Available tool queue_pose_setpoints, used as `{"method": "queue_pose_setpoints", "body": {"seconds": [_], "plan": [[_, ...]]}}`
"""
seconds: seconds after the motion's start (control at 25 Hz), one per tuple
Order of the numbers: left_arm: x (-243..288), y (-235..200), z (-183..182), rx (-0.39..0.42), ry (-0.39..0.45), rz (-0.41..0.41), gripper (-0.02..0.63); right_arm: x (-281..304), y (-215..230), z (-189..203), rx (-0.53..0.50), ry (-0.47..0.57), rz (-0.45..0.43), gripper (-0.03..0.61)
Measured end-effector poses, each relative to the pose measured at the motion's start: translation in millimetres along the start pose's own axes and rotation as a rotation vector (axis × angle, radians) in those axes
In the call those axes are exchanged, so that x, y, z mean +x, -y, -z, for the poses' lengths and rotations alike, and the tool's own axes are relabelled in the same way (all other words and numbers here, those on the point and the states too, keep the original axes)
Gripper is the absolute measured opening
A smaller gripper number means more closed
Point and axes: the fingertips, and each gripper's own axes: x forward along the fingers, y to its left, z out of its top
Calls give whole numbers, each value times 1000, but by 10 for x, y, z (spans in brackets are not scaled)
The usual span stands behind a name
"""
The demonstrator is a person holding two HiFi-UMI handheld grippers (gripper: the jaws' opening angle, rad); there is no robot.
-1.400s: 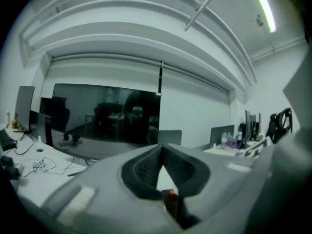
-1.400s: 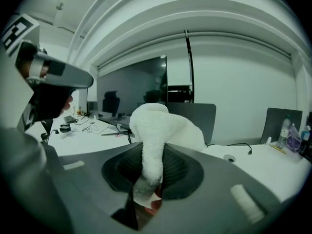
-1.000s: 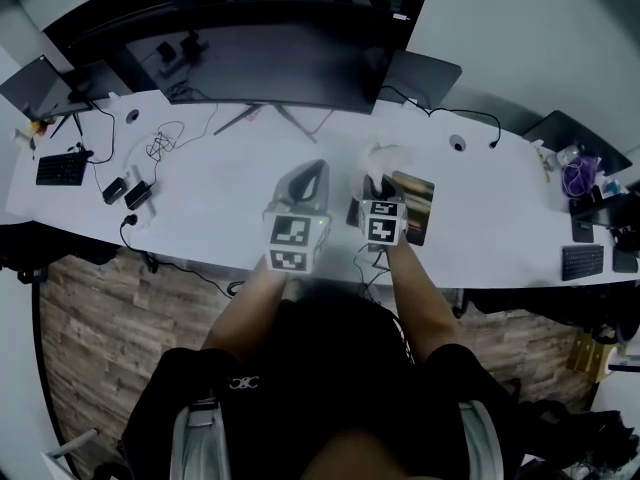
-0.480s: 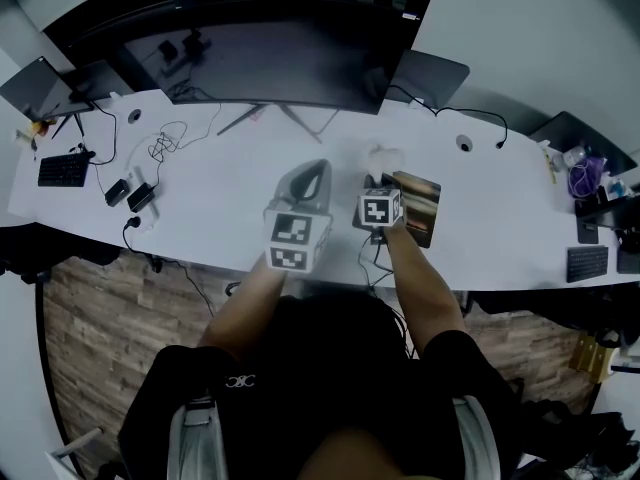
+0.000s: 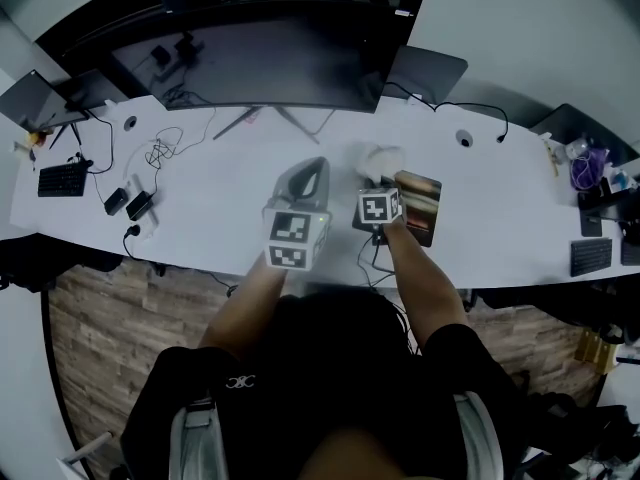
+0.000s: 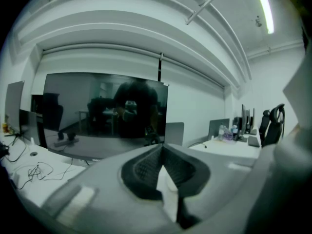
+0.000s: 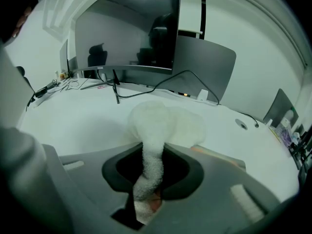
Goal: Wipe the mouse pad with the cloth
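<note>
One white cloth (image 7: 163, 123) is pinched in the right hand-held gripper (image 7: 152, 152), whose jaws are closed on a twisted strip of it. The rest bulges out in a soft lump past the jaw tips. From the head view the lump (image 5: 376, 158) sits at the far left corner of the mouse pad (image 5: 420, 206), a dark rectangle lying near the front edge of the white worktop (image 5: 215, 193). The pad is just right of that gripper (image 5: 374, 176). To the left, the left hand-held gripper (image 6: 162, 150) hangs above the worktop with its jaw tips together and nothing between them. Farther back stands a wide dark monitor (image 5: 260, 63). Loose cables (image 5: 160, 148) and a small keyboard (image 5: 62, 178) lie far left.
</note>
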Motion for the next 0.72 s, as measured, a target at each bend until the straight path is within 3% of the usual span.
{"method": "queue_pose_setpoints", "body": {"seconds": [0.36, 0.72], "plan": [[119, 107, -23, -13, 5, 28, 0, -40, 254, 103, 41, -22, 34, 78], [227, 377, -24, -11, 1, 86, 0, -210, 879, 354, 147, -43, 121, 78]]}}
